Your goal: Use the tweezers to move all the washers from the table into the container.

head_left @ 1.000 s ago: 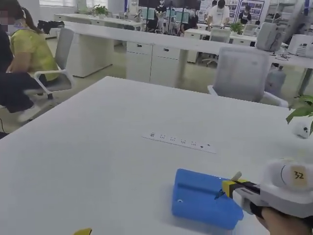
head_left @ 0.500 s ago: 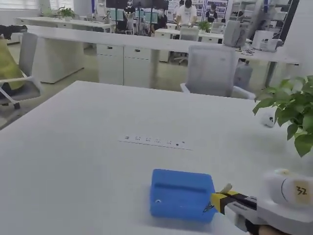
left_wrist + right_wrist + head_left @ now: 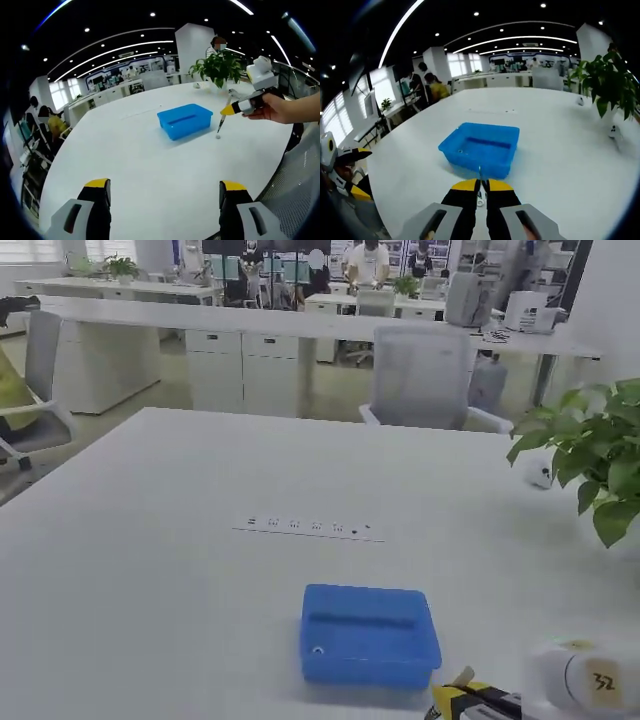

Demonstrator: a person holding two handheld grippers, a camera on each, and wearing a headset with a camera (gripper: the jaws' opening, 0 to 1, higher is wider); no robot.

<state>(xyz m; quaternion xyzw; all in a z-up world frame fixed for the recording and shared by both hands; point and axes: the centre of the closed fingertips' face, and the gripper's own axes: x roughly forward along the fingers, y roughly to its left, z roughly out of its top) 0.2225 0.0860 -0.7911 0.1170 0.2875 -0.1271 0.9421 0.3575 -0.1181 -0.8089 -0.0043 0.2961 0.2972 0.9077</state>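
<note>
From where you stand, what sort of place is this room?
Most likely an open-plan office. Long white desks stand in rows with grey swivel chairs beside them, a power strip is set into the white table, and a potted plant stands at its edge.

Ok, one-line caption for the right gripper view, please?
Right gripper, shut on thin metal tweezers, points toward the blue plastic container on the white table.

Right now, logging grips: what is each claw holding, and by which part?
The right claw is shut on the tweezers, gripping their back end, tips pointing out ahead. The left claw is open and holds nothing.
</note>
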